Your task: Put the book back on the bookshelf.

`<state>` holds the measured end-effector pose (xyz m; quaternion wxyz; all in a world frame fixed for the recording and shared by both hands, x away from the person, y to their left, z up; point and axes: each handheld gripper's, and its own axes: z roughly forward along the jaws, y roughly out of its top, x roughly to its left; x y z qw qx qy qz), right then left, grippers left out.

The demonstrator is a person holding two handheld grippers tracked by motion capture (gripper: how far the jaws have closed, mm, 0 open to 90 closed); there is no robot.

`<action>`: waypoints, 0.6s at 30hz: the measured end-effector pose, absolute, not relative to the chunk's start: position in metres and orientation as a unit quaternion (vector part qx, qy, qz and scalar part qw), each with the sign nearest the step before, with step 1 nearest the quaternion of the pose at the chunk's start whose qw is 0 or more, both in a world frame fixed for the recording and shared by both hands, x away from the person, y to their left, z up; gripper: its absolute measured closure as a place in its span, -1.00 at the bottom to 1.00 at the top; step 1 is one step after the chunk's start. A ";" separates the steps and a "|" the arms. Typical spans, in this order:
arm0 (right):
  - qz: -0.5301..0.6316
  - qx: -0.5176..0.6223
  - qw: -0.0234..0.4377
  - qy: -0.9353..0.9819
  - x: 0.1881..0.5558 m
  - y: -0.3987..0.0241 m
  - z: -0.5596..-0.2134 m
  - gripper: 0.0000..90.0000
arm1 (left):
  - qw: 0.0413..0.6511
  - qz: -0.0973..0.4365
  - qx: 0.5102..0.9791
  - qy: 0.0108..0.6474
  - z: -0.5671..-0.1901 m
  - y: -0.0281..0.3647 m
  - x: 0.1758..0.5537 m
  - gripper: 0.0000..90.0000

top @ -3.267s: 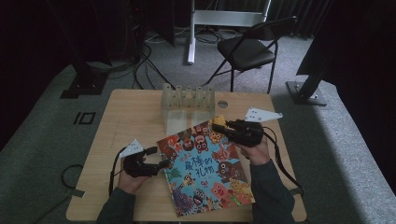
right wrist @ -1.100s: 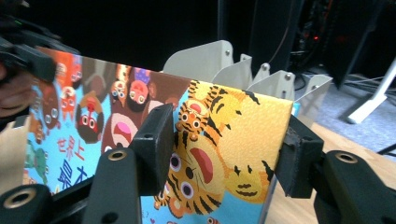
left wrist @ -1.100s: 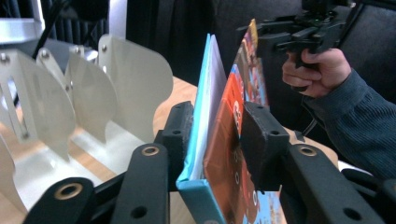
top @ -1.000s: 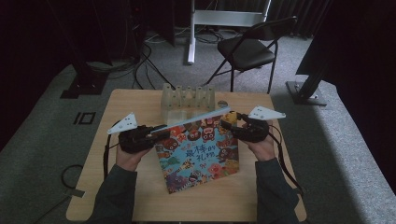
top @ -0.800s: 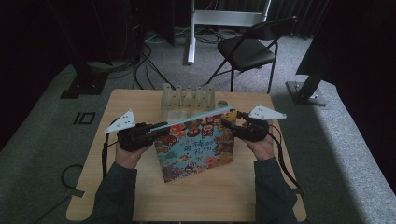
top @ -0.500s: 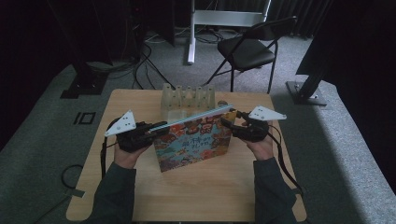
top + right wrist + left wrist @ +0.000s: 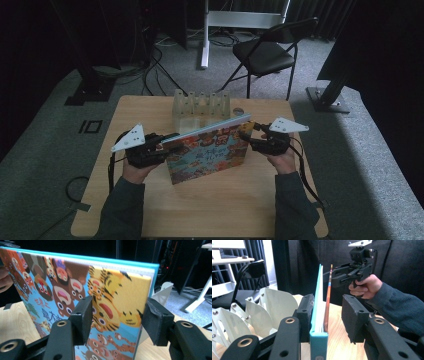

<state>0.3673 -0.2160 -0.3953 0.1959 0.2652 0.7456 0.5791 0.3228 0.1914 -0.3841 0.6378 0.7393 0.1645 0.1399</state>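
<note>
Since the earlier frames the picture book (image 7: 207,152) has been lifted from lying flat on the worktop (image 7: 210,205) and now stands on its lower edge, and it has come closer to the rack. The left tool (image 7: 162,145) is at the book's left end; its jaws have just been opening, and in the left gripper view the spine end (image 7: 319,340) sits between them, the left pad (image 7: 305,315) close against the teal back cover and the right pad (image 7: 353,315) clearly apart from the front cover. The right tool (image 7: 248,137) is at the upper right corner of the book; in the right gripper view its jaws stand on either side of the yellow corner (image 7: 125,297), but I cannot tell if they press on it.

The book's long axis runs left to right, the right end somewhat farther. Its colourful cover faces the person, and the printed figures appear upside down.

Just behind the book, at the far side, stands a pale rack (image 7: 201,105) with upright dividers; its slots look empty.
</note>
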 end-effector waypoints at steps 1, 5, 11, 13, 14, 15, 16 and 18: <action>0.580 0.266 0.194 0.746 0.368 -0.217 -0.397 -0.02 | 0.638 0.139 0.739 0.163 -0.385 0.191 0.323 0.37; 0.577 0.267 0.191 0.748 0.367 -0.220 -0.401 -0.04 | 0.640 0.135 0.738 0.167 -0.389 0.191 0.322 0.35; 0.576 0.267 0.189 0.749 0.368 -0.222 -0.404 -0.05 | 0.636 0.127 0.741 0.172 -0.393 0.191 0.324 0.36; 0.575 0.270 0.187 0.749 0.368 -0.223 -0.405 -0.06 | 0.632 0.128 0.744 0.178 -0.394 0.190 0.325 0.30; 0.575 0.269 0.186 0.750 0.369 -0.224 -0.406 -0.06 | 0.631 0.125 0.745 0.176 -0.394 0.189 0.325 0.29; 0.574 0.270 0.184 0.751 0.369 -0.224 -0.408 -0.06 | 0.632 0.125 0.745 0.176 -0.395 0.189 0.325 0.30; 0.572 0.272 0.182 0.752 0.369 -0.224 -0.409 -0.06 | 0.633 0.125 0.744 0.177 -0.395 0.190 0.325 0.30; 0.572 0.275 0.179 0.752 0.370 -0.226 -0.412 -0.06 | 0.630 0.127 0.745 0.178 -0.396 0.189 0.325 0.32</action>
